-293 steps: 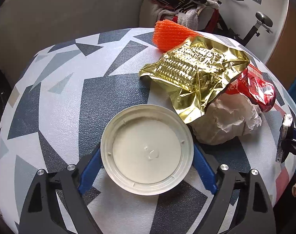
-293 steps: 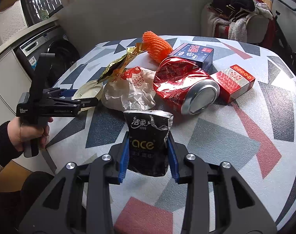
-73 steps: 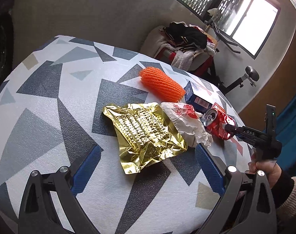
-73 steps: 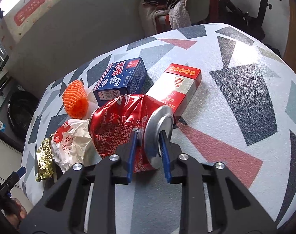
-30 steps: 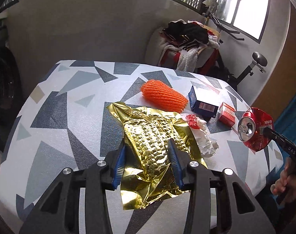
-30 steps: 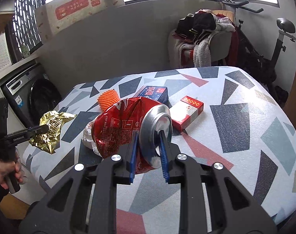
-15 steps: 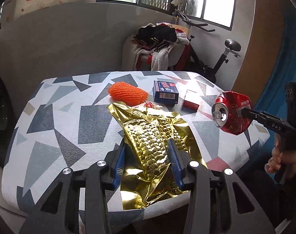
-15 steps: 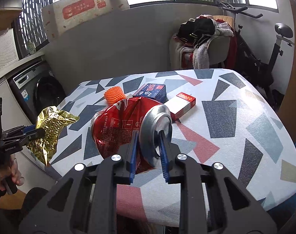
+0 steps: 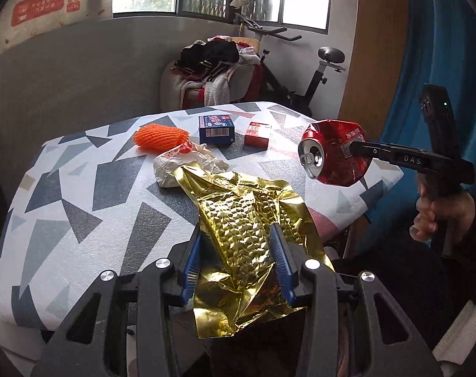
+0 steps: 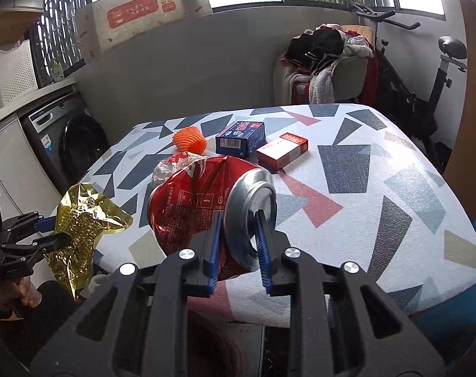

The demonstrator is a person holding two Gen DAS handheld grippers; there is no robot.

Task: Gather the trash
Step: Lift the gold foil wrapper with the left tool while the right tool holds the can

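Observation:
My left gripper (image 9: 236, 248) is shut on a crumpled gold foil bag (image 9: 244, 220), held in the air off the table's near edge; the same gold foil bag (image 10: 81, 216) hangs from that gripper (image 10: 54, 231) in the right wrist view. My right gripper (image 10: 238, 220) is shut on the rim of a crushed red soda can (image 10: 206, 207), lifted above the table. The left wrist view shows that can (image 9: 333, 157) at the right gripper's tip (image 9: 354, 150). On the patterned table (image 10: 379, 188) lie an orange foam net (image 9: 159, 136), a crumpled white wrapper (image 9: 181, 163), a blue box (image 9: 216, 128) and a red box (image 9: 256, 133).
A person's hand (image 9: 439, 213) holds the right gripper's handle beside a blue curtain (image 9: 442, 47). Behind the table stand a chair piled with clothes (image 10: 329, 59) and an exercise bike (image 10: 426, 72). A washing machine (image 10: 68, 138) sits at the left.
Both grippers have drawn back from the table with their loads. The gold bag now hangs past the table's near edge, and the can has risen a little and come nearer the edge.

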